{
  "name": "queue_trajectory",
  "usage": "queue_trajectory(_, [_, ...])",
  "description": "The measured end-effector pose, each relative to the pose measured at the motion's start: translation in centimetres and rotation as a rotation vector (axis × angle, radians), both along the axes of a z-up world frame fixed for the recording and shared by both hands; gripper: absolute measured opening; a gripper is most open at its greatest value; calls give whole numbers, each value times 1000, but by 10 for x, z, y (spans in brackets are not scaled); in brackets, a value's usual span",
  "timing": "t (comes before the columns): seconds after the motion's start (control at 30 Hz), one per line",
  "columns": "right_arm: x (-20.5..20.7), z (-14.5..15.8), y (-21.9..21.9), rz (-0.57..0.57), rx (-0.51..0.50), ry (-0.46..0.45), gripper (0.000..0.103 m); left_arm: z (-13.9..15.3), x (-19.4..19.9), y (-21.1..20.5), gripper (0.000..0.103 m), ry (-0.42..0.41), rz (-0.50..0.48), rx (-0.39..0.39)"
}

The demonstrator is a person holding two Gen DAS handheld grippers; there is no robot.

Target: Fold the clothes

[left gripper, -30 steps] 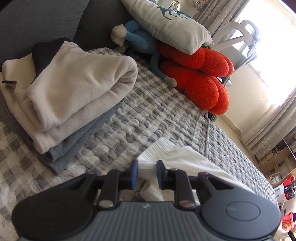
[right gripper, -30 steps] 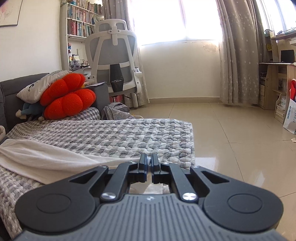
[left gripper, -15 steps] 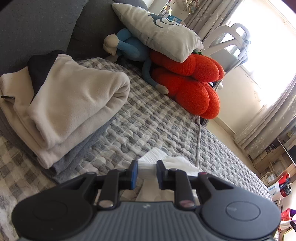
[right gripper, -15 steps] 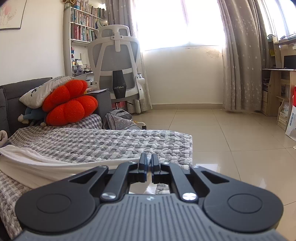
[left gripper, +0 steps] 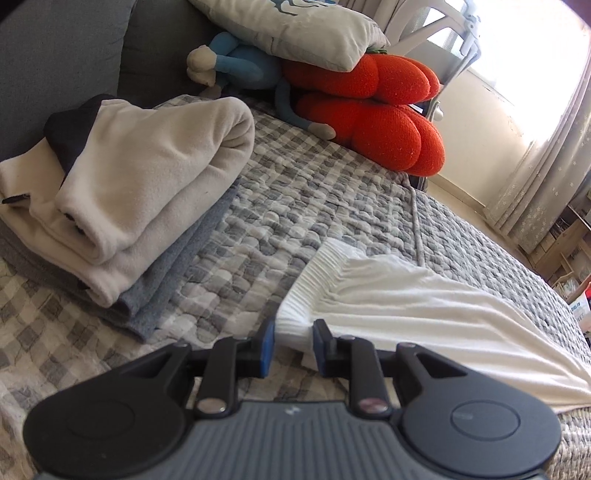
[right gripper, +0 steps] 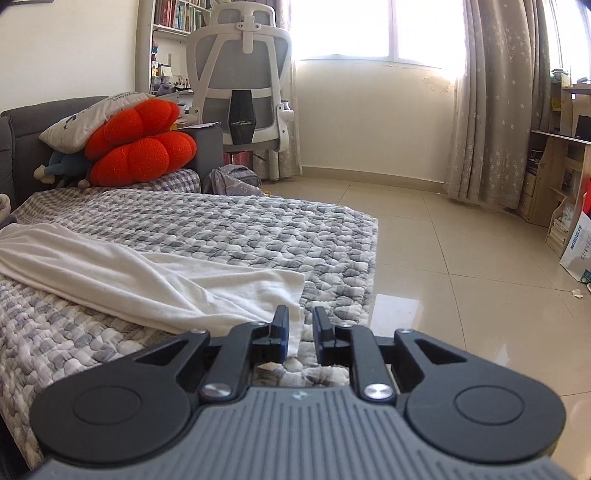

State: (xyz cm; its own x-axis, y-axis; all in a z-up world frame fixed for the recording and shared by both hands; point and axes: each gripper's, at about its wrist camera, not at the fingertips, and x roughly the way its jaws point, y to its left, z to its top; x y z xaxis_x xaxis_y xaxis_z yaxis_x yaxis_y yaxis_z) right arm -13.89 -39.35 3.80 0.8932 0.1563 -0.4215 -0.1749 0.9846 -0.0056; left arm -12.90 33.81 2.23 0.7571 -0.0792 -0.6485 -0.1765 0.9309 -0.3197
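A white garment (left gripper: 406, 302) lies stretched out flat on the grey checked quilt (left gripper: 295, 206). My left gripper (left gripper: 294, 343) is low over the quilt. Its jaws are opening slightly, with the ribbed waistband corner still filling the gap and touching both pads. In the right wrist view the garment's other end (right gripper: 147, 273) lies near the quilt's front edge. My right gripper (right gripper: 300, 332) has its jaws opening. The hem corner hangs beside the left pad, and the right pad is clear of it.
A folded cream fleece (left gripper: 140, 177) sits on a folded grey garment (left gripper: 177, 273) at the left. Red cushions (left gripper: 369, 114), a pillow (left gripper: 295, 29) and a blue toy (left gripper: 236, 66) lean on the sofa back. Beyond the quilt's edge are tiled floor (right gripper: 443, 258) and an office chair (right gripper: 240, 85).
The right gripper's jaws went from shut to apart, releasing the hem. The white garment, bunched and lifted before, now lies spread flat on the quilt. The left gripper sank with the waistband.
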Motion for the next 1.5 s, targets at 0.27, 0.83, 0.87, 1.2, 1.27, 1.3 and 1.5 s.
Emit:
queue_trajectory(0.27, [1,13,117,276,-163,-35,45,18,-15,5,36,-54,115,-15])
queue_trajectory(0.83, [21,-8,300,828,-423,44,16,8,7,-114,36,-123,-108,25])
queue_trajectory(0.87, [21,-8,303,831,-433,46,16,6,8,-119,36,-118,-120,15])
queue_trajectory(1.2, [20,4,303,844,-416,50,1,5,13,-122,36,-110,-136,-42])
queue_trajectory(1.27, [16,11,297,855,-383,43,1,9,12,-120,36,-115,-150,-55])
queue_trajectory(1.3, [14,13,295,856,-373,41,1,10,11,-121,36,-116,-154,-52])
queue_trajectory(1.5, [10,7,286,875,-356,69,0,15,7,-122,36,-116,-182,-45])
